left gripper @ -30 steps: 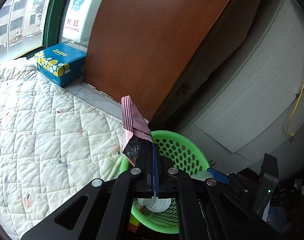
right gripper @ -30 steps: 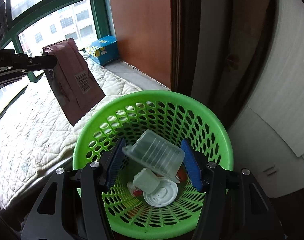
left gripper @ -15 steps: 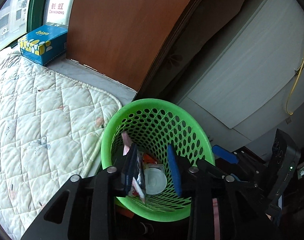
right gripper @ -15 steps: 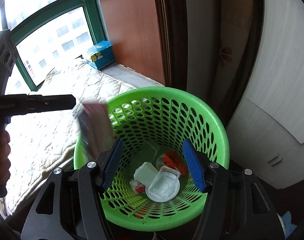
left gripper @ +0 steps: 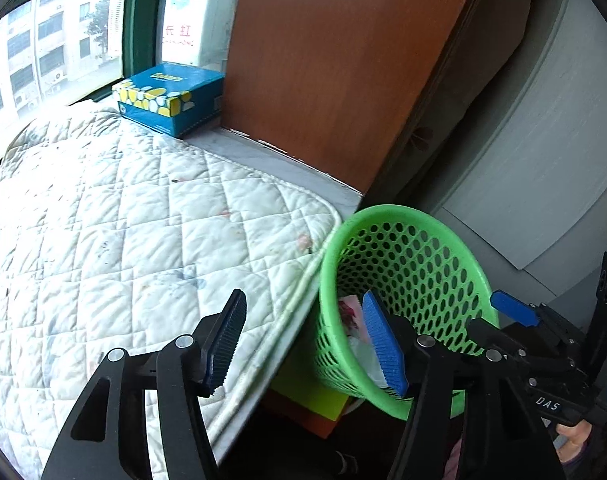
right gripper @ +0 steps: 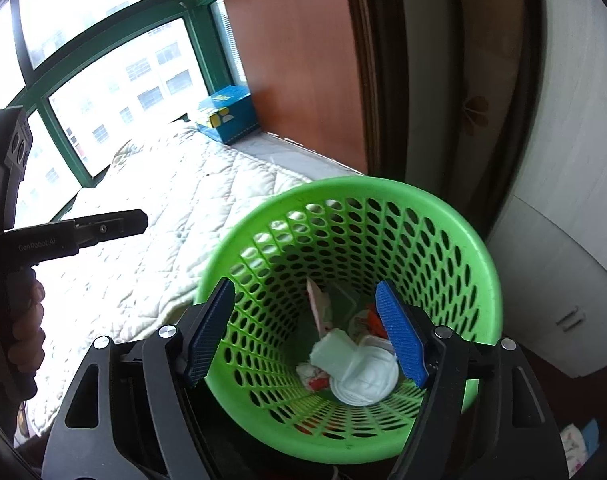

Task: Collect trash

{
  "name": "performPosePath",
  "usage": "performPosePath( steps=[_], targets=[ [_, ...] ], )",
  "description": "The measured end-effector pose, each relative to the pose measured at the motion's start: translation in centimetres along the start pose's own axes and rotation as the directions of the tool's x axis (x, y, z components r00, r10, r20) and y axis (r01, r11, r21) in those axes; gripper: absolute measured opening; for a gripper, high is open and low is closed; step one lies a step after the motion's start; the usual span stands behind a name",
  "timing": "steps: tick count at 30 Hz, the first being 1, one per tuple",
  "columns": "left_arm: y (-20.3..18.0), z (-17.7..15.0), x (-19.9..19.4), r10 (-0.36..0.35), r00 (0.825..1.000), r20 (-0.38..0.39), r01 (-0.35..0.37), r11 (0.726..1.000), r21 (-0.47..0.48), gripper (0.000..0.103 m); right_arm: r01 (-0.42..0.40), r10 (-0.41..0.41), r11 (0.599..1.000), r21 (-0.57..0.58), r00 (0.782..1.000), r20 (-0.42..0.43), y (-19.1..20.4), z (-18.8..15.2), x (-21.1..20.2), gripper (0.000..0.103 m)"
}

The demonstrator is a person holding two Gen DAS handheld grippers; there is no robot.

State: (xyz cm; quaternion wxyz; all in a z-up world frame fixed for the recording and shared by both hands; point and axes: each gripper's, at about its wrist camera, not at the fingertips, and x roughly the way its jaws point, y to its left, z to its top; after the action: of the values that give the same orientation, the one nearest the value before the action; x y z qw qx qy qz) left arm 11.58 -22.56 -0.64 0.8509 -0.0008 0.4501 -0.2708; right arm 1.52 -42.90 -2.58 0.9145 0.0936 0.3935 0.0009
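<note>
Hovering beside the green basket (left gripper: 399, 236), the left tongs (left gripper: 303, 344) stood released and empty, one blue pad over the quilted mattress (left gripper: 123, 220), the other over the basket's near rim. The right tongs (right gripper: 303, 332) were likewise released and empty, spread above the basket mouth. The collected trash lay at the basket bottom: a white lid (right gripper: 363, 372), a folded white piece (right gripper: 331, 354), a pink wrapper (right gripper: 317, 304) leaning against the inner wall, and a red-orange scrap (right gripper: 373, 318).

The deposit step appeared complete. To finish it well, each tool should be lifted clear of the rim before travelling sideways, so that no pad catches the perforated wall and tips the basket. The visible mattress showed no further trash; only a blue tissue box (left gripper: 171, 98) stood at its far edge by the window.
</note>
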Motion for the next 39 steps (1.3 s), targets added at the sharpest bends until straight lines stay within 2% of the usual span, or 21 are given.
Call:
performPosePath(
  steps=[3,5,14,20,27,32,39],
  targets=[
    [1.6,-0.4,-1.1,0.042,0.999,0.024,-0.042,0.999,-0.015,0.066,-0.027,0.027,1.000,0.000,1.000,0.006,1.2,0.4,0.3,0.078],
    [2.6,-0.6,-1.8,0.081,0.996,0.045,-0.081,0.997,-0.022,0.077,-0.040,0.040,0.999,-0.006,0.999,0.008,2.1,0.8,0.4,0.079],
    [6.8,-1.3,-4.9,0.210,0.972,0.103,-0.204,0.977,-0.062,0.088,-0.081,0.082,0.995,-0.060,0.996,0.020,6.4,2.4,1.1,0.085],
    [9.2,-2.4,-7.2,0.300,0.944,0.135,-0.291,0.953,-0.083,0.092,-0.109,0.111,0.988,-0.106,0.994,0.017,9.9,3.1,1.8,0.089],
    [13.2,-4.2,-9.6,0.381,0.915,0.132,-0.359,0.919,-0.161,0.093,-0.135,0.138,0.980,-0.149,0.990,0.013,13.9,3.4,2.7,0.093],
    [15.1,-5.2,-10.4,0.434,0.892,0.127,-0.406,0.892,-0.199,0.093,-0.113,0.118,0.979,-0.170,0.993,0.015,15.5,3.2,3.1,0.094],
    [15.3,-5.4,-10.9,0.471,0.871,0.141,-0.440,0.874,-0.203,0.094,-0.069,0.074,0.986,-0.150,0.997,0.025,16.1,2.8,2.9,0.094]
  ],
)
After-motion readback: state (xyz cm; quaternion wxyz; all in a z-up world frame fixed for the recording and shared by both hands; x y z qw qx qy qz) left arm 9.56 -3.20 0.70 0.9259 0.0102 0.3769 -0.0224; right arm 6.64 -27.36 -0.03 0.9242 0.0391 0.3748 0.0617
